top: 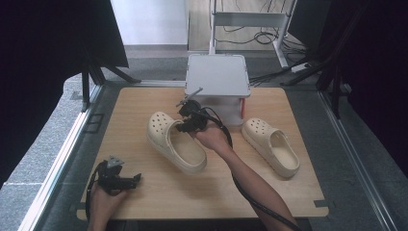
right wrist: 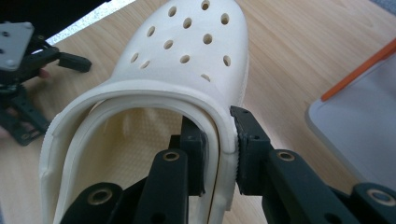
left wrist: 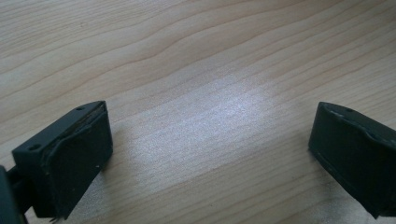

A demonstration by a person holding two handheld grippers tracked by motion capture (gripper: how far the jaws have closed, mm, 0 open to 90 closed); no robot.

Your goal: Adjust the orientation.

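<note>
Right gripper (right wrist: 219, 154) clamps the clog's (right wrist: 187, 56) side wall, one jaw inside, so you can lift it. Your left gripper (left wrist: 210, 154) gapes wide over bare table (left wrist: 196, 56), idle.

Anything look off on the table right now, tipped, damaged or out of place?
Nothing damaged or spilled. The left clog sits askew to the right clog, but only because the right hand-held gripper grips its side wall.
</note>
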